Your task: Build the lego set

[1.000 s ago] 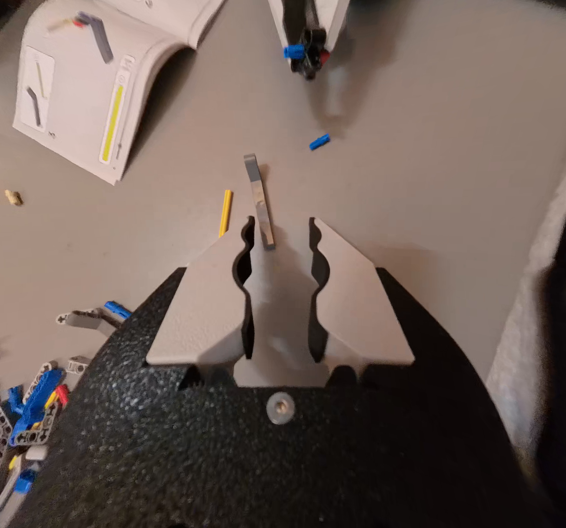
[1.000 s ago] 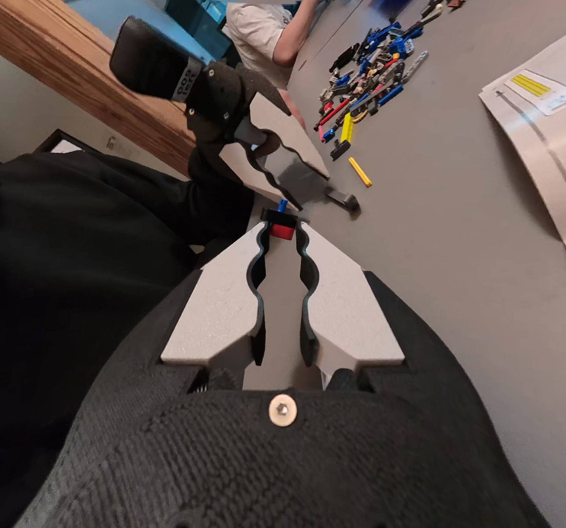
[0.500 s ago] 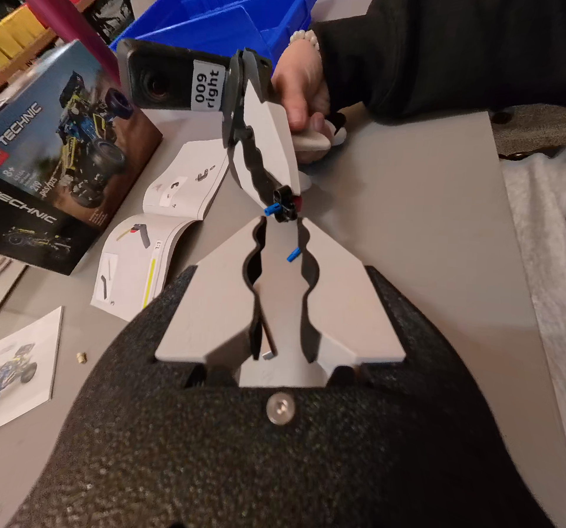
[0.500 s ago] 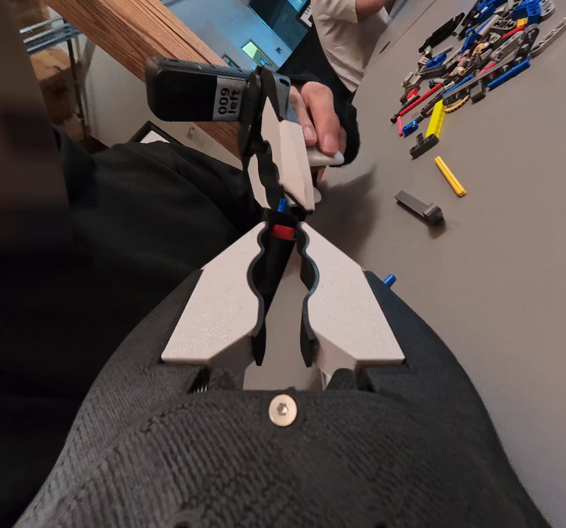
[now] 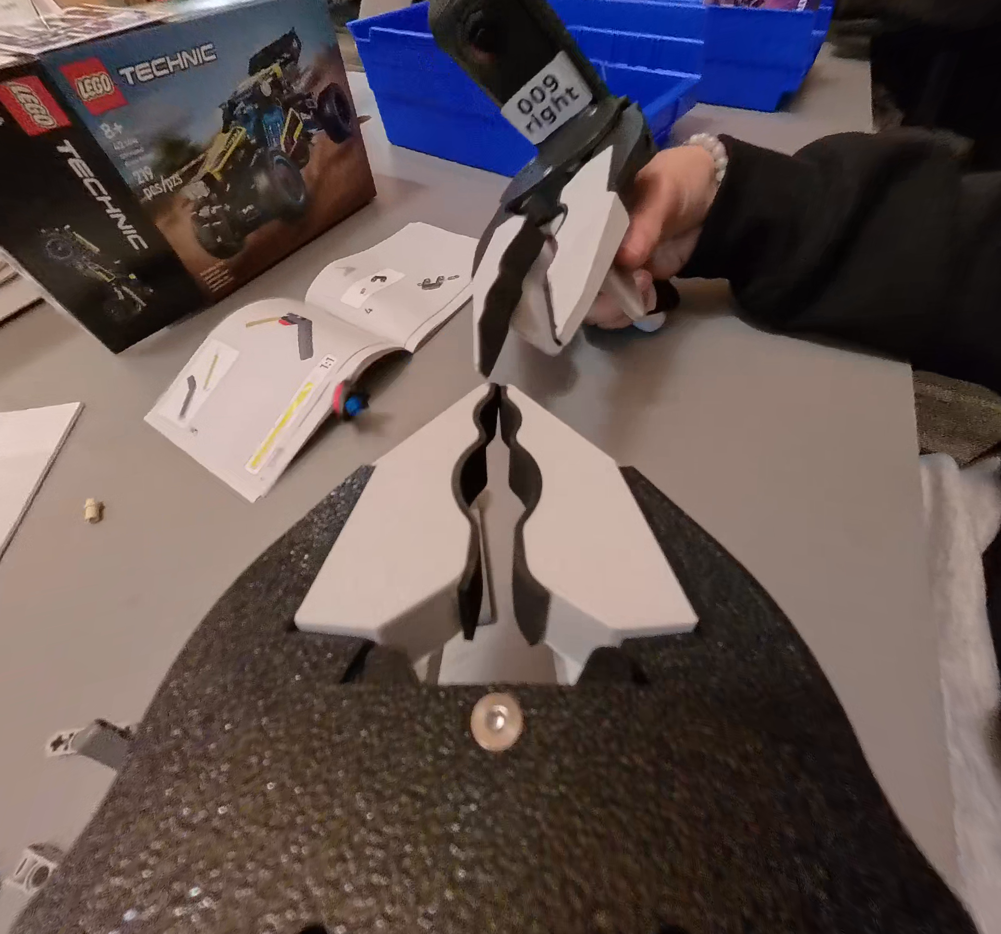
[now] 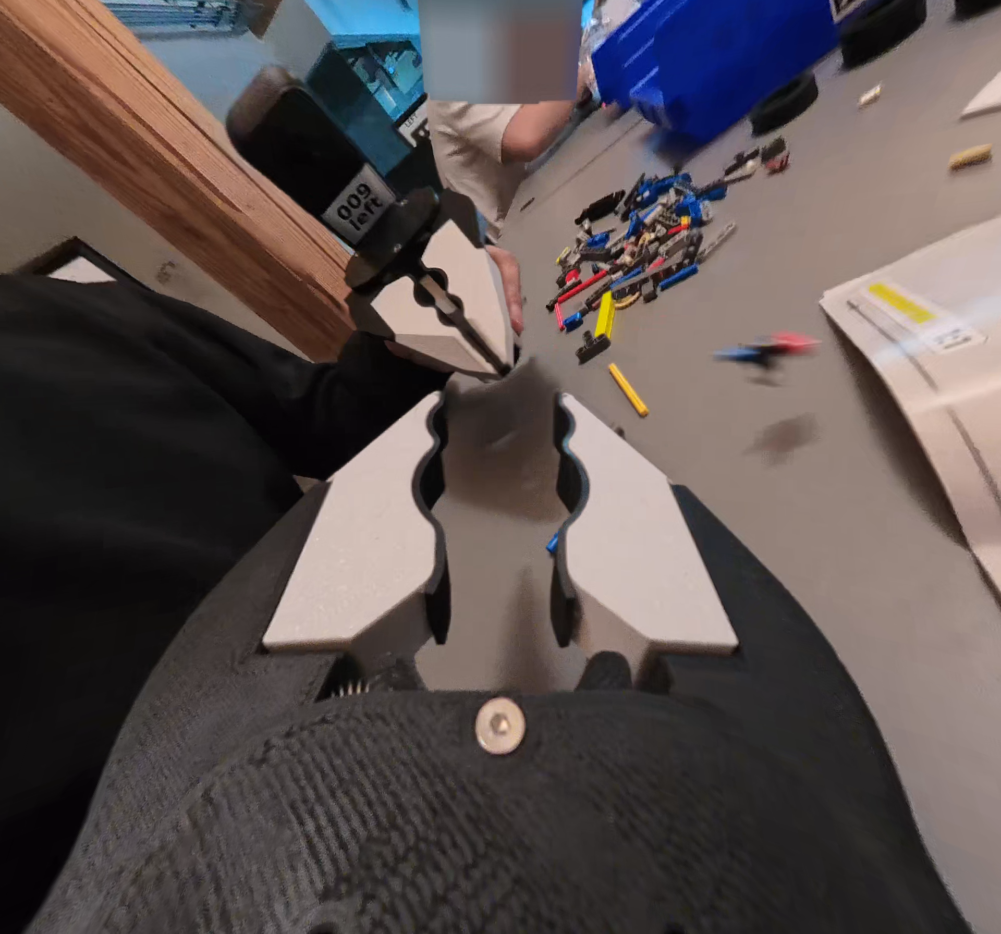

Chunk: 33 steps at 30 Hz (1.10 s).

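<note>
Build barely begun: loose parts pile (image 6: 639,253) unsorted on tabletop (image 5: 731,453). Left gripper (image 5: 495,393) jaws clenched empty; right gripper (image 6: 501,404) jaws released.

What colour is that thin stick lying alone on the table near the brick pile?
Yellow stick, best seen in the right wrist view.

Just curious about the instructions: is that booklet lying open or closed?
Open: the instruction booklet lies spread on the grey table, both pages facing up.
</note>
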Each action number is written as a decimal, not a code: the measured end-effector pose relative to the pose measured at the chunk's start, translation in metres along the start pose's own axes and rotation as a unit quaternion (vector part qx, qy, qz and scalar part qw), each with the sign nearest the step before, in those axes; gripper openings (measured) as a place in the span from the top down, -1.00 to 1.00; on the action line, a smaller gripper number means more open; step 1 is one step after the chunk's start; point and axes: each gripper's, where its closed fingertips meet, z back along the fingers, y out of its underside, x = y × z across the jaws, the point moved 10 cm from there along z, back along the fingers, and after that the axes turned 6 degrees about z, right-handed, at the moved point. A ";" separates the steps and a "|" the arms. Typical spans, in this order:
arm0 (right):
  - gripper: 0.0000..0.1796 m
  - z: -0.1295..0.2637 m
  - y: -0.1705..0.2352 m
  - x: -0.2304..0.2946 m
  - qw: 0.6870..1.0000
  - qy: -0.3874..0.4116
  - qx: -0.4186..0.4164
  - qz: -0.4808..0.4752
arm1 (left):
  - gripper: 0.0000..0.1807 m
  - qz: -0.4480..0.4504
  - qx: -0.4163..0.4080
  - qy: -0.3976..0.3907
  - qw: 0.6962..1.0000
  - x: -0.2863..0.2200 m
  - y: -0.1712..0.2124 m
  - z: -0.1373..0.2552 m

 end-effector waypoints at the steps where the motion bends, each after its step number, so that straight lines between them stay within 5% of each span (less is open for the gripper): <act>1: 0.67 0.000 0.000 0.001 1.000 0.007 0.003 0.010 | 1.00 0.000 0.009 -0.005 1.000 0.001 0.002 -0.001; 4: 0.92 0.010 0.002 -0.005 0.996 0.075 0.051 0.005 | 1.00 0.000 0.052 -0.004 0.999 0.003 0.010 -0.006; 14: 0.89 0.034 0.010 -0.019 0.970 0.200 0.135 0.005 | 1.00 -0.034 0.092 -0.071 0.993 0.013 0.009 0.007; 19: 0.87 0.032 0.009 -0.019 0.966 0.212 0.145 0.019 | 0.79 -0.038 0.173 -0.097 0.979 0.030 0.013 0.005; 33: 0.84 0.024 0.007 -0.017 0.957 0.229 0.165 0.069 | 0.71 -0.076 0.261 -0.009 0.962 0.076 0.003 -0.044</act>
